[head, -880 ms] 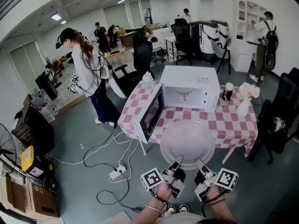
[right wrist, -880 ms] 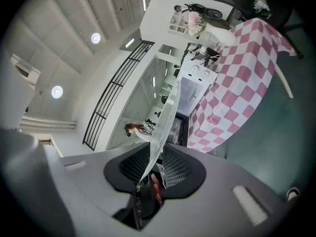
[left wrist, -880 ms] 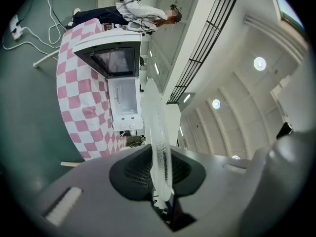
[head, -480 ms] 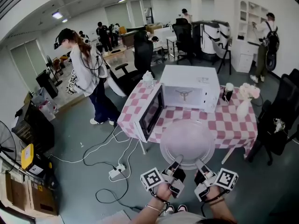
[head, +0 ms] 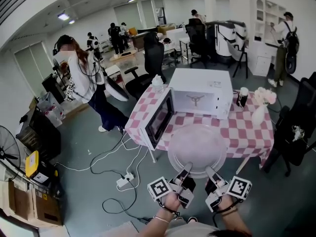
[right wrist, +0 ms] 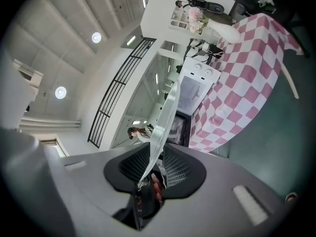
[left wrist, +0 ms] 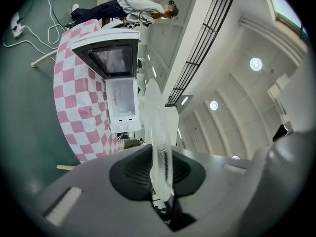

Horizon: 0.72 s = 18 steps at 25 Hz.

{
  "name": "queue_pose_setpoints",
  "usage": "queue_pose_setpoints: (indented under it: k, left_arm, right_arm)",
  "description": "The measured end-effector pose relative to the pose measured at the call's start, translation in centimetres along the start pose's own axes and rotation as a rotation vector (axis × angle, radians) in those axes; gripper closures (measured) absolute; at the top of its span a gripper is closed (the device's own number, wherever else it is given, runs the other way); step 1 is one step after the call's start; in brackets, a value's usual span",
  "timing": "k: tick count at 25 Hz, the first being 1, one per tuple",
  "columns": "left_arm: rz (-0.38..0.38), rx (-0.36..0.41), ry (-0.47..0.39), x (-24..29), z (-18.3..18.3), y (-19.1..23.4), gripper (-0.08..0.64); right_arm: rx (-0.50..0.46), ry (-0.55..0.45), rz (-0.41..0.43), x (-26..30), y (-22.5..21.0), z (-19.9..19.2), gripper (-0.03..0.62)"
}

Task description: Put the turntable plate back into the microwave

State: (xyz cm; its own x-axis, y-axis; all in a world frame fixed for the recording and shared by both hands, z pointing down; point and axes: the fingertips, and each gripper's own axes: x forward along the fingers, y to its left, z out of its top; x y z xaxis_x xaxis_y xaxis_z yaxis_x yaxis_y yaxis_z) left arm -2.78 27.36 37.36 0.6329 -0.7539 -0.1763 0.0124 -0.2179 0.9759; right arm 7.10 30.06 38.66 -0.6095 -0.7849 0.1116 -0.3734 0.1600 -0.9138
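Note:
The round clear glass turntable plate hangs level in the air in front of the table, held by its near rim. My left gripper is shut on the rim at the near left, and my right gripper is shut on it at the near right. Each gripper view shows the plate edge-on between the pads. The white microwave stands on the checked table beyond the plate, its door swung open to the left and the cavity showing a bare roller hub.
A white vase with pink flowers and a dark cup stand right of the microwave. A black chair is at the table's right end. Cables and a power strip lie on the floor at left. A person walks at the back left.
Both grippers and the plate have stayed where they were. The person at the back left has stepped further left, and others have moved in the background.

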Motion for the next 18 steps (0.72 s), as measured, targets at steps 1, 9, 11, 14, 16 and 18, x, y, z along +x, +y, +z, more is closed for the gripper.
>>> queue_pose_setpoints:
  k: [1,9,11,14,16,18]
  left_arm:
    - [0.001,0.004,-0.004,0.1,-0.1,0.2,0.523]
    - [0.018,0.001,-0.021,1.9,0.3,1.6,0.522]
    - [0.024,0.007,-0.020,2.6,0.6,2.1,0.522]
    - [0.023,0.006,-0.018,3.9,1.4,2.7,0.522]
    - [0.024,0.002,-0.015,4.9,2.1,3.2,0.522]
    - [0.034,0.000,-0.009,5.9,2.9,3.8,0.522]
  right_arm:
    - [0.003,0.005,-0.011,-0.1,-0.3,0.0,0.505]
    - [-0.002,0.025,0.069,1.6,-0.6,1.7,0.505]
    - [-0.001,0.025,0.071,2.1,-1.0,2.4,0.505]
    - [-0.003,0.025,0.077,3.4,-1.4,3.4,0.505]
    - [0.015,0.026,0.006,3.9,-2.7,3.8,0.505]
    - [0.036,0.025,-0.056,4.6,-3.8,4.4,0.505]
